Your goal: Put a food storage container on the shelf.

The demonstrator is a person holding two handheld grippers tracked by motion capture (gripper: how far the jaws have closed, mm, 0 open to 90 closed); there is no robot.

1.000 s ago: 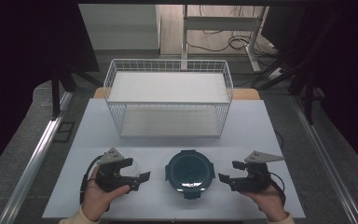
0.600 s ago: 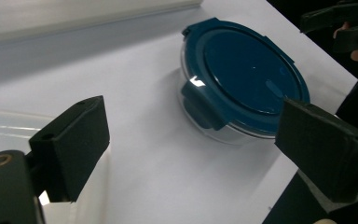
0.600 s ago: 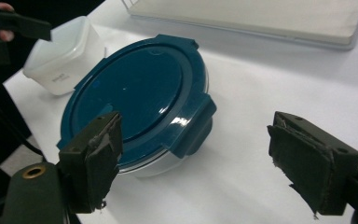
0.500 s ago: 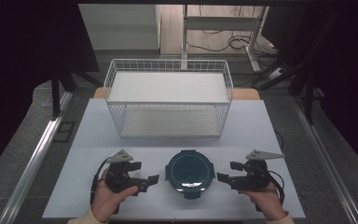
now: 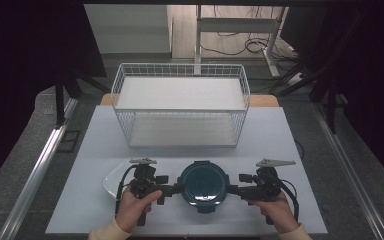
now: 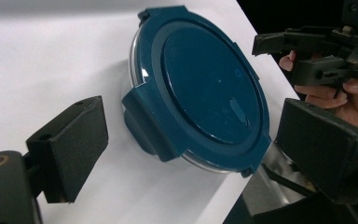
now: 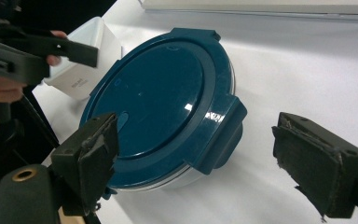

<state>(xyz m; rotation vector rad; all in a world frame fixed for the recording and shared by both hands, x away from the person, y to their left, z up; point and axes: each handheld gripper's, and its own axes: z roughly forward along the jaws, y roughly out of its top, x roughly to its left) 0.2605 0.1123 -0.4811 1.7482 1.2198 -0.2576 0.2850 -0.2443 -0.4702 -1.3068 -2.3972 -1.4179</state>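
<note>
A round container with a dark teal lid sits low and centre in the high view, between the left gripper and right gripper. Both jaws stand apart, having just been opening, each framing a lid clasp. The right gripper view reveals a white dish, possibly square. The left gripper has moved closer since earlier.

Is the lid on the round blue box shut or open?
Shut: the blue lid sits flat on the round box, its side clip folded down.
</note>
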